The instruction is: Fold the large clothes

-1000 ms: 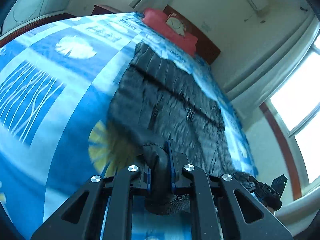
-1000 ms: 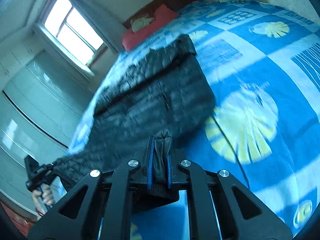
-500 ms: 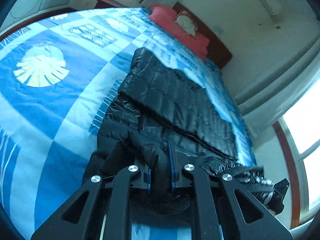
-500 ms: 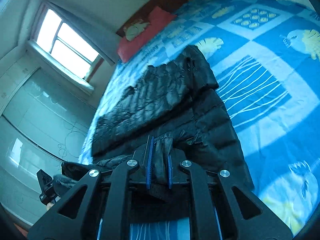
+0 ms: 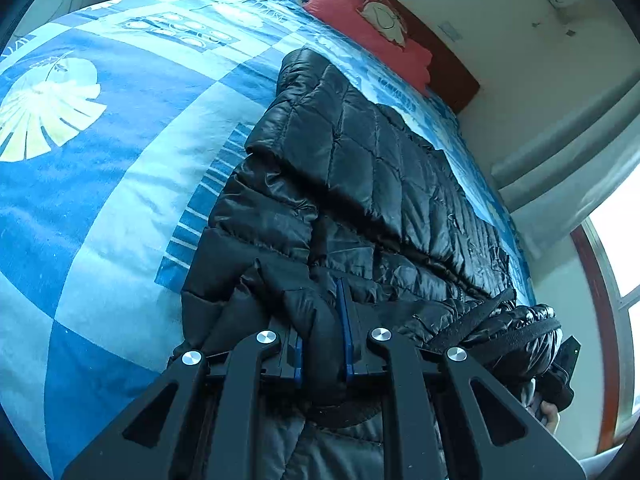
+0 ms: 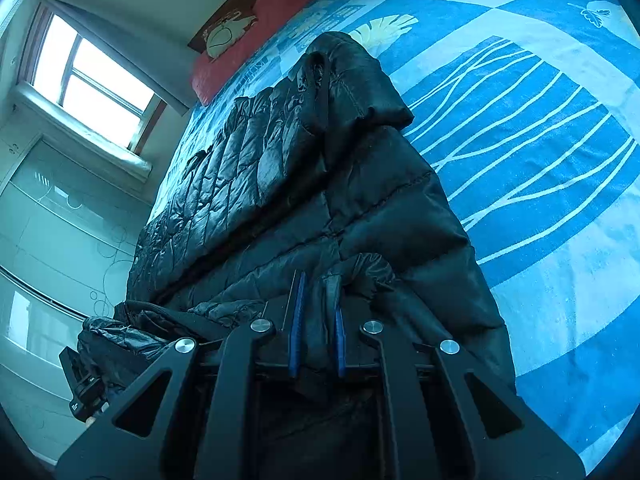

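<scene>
Left wrist: blue leaf-print bedspread (image 5: pixel 100 200) — red pillow (image 5: pixel 360 28); window (image 6: pixel 96 80) beyond.

I see the quilted black jacket (image 5: pixel 372 184) as glossy, crinkled synthetic cloth; the bed cover (image 5: pixel 120 184) looks soft and matt; my left claw (image 5: pixel 324 332) is matt black plastic with shiny metal rivets.

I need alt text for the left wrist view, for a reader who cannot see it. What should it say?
The left gripper is shut on a fold of a black quilted puffer jacket that lies along a bed with a blue patterned bedspread. A red pillow lies at the far end, and the right gripper holds the jacket's other corner at the right edge.
</scene>
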The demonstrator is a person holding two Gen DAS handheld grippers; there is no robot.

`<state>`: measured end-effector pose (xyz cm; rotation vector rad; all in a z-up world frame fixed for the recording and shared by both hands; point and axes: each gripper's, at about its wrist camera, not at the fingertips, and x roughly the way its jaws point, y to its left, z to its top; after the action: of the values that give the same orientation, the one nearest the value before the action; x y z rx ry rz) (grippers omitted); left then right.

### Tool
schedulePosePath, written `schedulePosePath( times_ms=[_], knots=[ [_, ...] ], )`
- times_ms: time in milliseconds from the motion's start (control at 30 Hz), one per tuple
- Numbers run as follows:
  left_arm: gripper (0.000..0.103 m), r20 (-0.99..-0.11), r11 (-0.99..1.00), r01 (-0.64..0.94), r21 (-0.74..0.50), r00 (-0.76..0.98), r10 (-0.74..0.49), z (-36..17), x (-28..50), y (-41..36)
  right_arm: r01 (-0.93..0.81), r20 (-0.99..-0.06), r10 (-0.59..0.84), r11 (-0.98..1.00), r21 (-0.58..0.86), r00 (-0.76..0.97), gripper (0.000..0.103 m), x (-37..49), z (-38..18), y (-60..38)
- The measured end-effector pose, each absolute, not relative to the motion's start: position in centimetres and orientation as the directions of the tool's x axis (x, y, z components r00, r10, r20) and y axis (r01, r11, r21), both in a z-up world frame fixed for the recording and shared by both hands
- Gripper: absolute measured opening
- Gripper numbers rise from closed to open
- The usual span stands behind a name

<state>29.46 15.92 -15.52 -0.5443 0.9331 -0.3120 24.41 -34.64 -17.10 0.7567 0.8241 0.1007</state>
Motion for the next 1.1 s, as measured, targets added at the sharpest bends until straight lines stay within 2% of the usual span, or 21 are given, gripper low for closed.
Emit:
schedulePosePath(
  times_ms=[167, 367, 633, 833, 1000, 1100],
  knots=[
    [0.013, -0.658, 0.839, 0.054, -0.541, 0.594, -0.463, -13.3, 29.2, 15.4, 0.168, -0.605, 0.326, 0.769, 0.616, 0.726, 0.012, 23.8, -15.0, -34.4],
    [0.013, -0.580, 0.813, 0.113, -0.572, 0.645, -0.498, -8.4, 30.9, 15.4, 0.100, -0.525, 0.350, 0.753, 0.650, 0.776, 0.012, 25.8, -10.6, -35.4],
    [0.013, -0.611, 0.859, 0.085, -0.504, 0.669, -0.424, -4.8, 41.1, 12.6, 0.109, -0.537, 0.305, 0.788, 0.606, 0.786, 0.012, 35.7, -7.1, -36.5],
    [0.013, -0.664, 0.883, 0.004, -0.469, 0.657, -0.356, -6.6, 49.0, 11.6, 0.127, -0.563, 0.277, 0.809, 0.573, 0.779, 0.012, 43.4, -7.5, -36.8],
    [0.013, -0.721, 0.915, -0.060, -0.400, 0.637, -0.273, -10.0, 53.1, 11.1, 0.172, -0.613, 0.234, 0.831, 0.529, 0.754, 0.012, 48.1, -10.3, -37.4],
    [0.013, -0.728, 0.913, -0.072, -0.403, 0.629, -0.272, -11.8, 54.3, 11.2, 0.197, -0.640, 0.232, 0.828, 0.525, 0.733, 0.012, 49.7, -12.6, -37.8]
  ],
)
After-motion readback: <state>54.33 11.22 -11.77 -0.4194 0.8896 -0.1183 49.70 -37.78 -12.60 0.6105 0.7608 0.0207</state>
